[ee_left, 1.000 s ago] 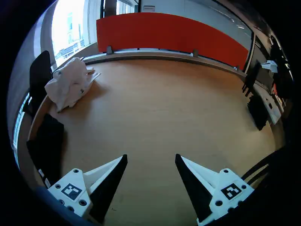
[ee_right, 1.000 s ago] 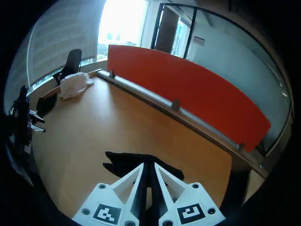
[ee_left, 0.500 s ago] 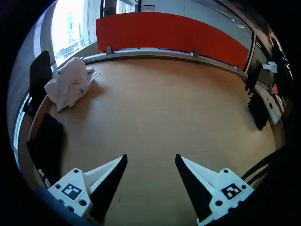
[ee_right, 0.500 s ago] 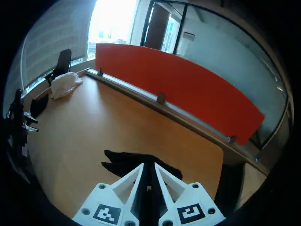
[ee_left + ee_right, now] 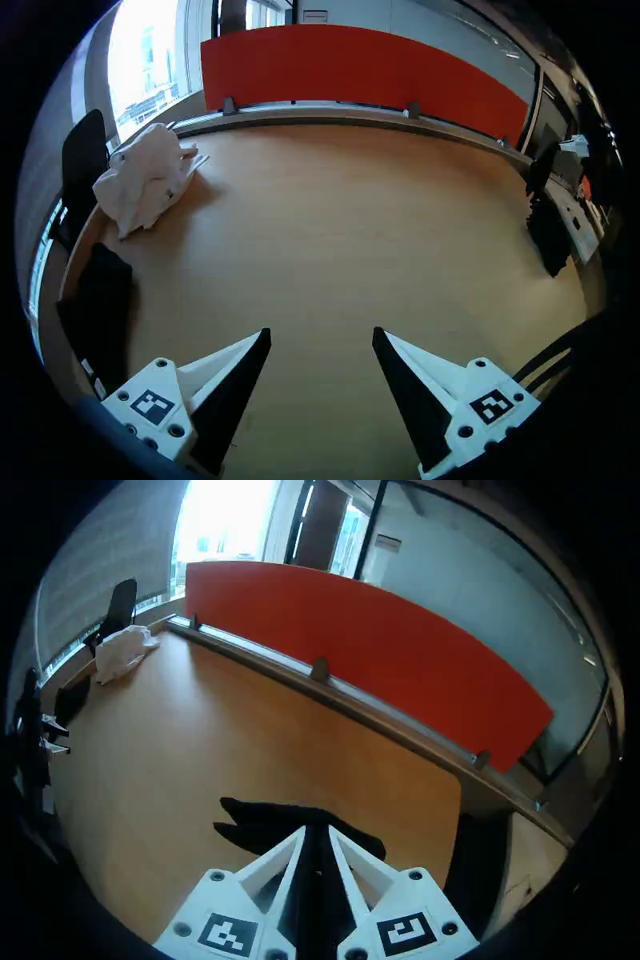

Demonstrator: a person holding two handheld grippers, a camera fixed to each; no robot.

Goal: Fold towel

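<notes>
A crumpled white towel (image 5: 144, 176) lies at the far left corner of the wooden table (image 5: 344, 224). My left gripper (image 5: 320, 336) is open low over the near edge of the table, with nothing between its fingers. My right gripper (image 5: 316, 836) is shut on a black towel (image 5: 280, 824), which spreads out just beyond its fingertips above the table (image 5: 200, 744). In the left gripper view that black towel (image 5: 548, 236) hangs at the far right. The white towel (image 5: 120, 648) is small and far off to the left in the right gripper view.
An orange divider panel (image 5: 360, 68) on a metal rail runs along the table's far edge. A black office chair (image 5: 84, 156) stands behind the white towel. Another dark cloth (image 5: 100, 308) lies on the table's left edge. Glass walls and a bright window lie beyond.
The right gripper view has swung to the right, so the white towel and divider slid left and away; the black towel stayed in its grip. The left gripper has barely moved.
</notes>
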